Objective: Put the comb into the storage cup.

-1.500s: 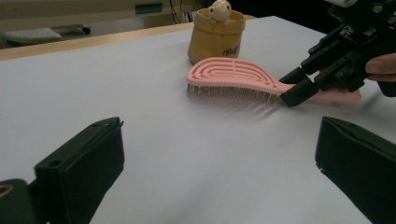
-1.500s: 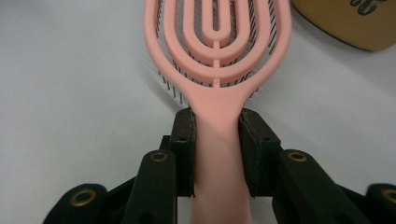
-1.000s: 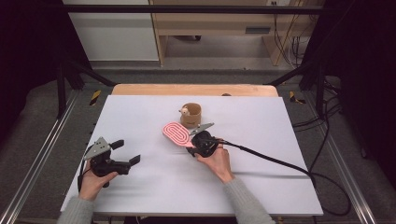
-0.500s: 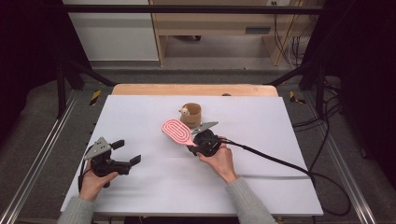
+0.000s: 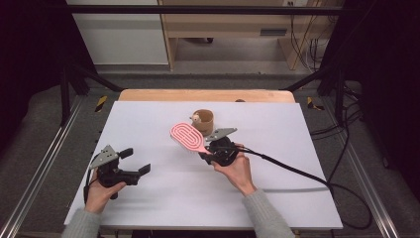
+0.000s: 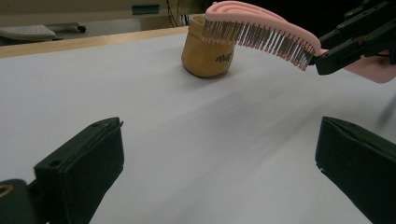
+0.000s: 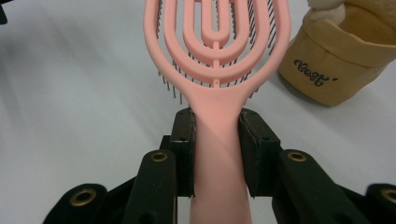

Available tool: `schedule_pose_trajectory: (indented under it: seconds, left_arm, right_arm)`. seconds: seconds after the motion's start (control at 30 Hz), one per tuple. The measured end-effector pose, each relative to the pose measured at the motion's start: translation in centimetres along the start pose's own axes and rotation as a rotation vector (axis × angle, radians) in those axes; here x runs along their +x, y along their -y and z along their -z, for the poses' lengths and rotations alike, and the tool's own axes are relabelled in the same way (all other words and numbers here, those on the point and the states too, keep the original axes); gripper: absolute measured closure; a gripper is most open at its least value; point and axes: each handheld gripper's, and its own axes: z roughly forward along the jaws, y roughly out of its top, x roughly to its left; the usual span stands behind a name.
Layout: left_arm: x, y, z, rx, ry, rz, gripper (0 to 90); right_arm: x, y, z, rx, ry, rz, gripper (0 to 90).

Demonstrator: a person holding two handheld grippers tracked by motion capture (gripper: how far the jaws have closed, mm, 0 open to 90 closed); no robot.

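The right gripper (image 7: 217, 154) had its 2 jaws clamped on the handle of the pink hairbrush (image 5: 187, 137), which hung clear of the white table (image 5: 297, 198) just beside the tan pouch (image 5: 204, 121), bristles down. Holding it by the handle probably kept the head free to go into or past that pouch. The left gripper (image 5: 136, 163) rested well away from the pouch, jaws wide and empty. The pouch's contents were hard to make out, and the handle's end was cut off.
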Motion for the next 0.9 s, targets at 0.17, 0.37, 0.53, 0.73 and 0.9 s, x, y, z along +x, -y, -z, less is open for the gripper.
schedule_pose_trajectory:
  seconds: [0.17,0.37,0.53,0.73,0.9]
  left_arm:
    - [-0.2,-0.2,-0.1,-0.005,0.003,0.007,1.0]
    - [-0.8,-0.7,-0.1,-0.019,0.02,0.018,1.0]
    - [-1.3,-1.1,-0.1,-0.028,0.029,0.035,0.9]
    - [-1.9,-1.7,-0.2,-0.037,0.041,0.049,0.9]
    - [-2.4,-2.2,-0.5,-0.037,0.056,0.06,0.9]
  right_arm:
    - [0.1,-0.2,0.7,-0.02,-0.005,0.005,69.2]
    - [0.0,-0.4,1.5,-0.045,0.0,0.015,69.2]
    - [0.2,-0.4,2.2,-0.061,0.006,0.025,69.2]
    - [0.5,-0.4,3.0,-0.082,0.011,0.035,69.3]
    - [0.8,-0.2,3.5,-0.088,0.025,0.057,69.2]
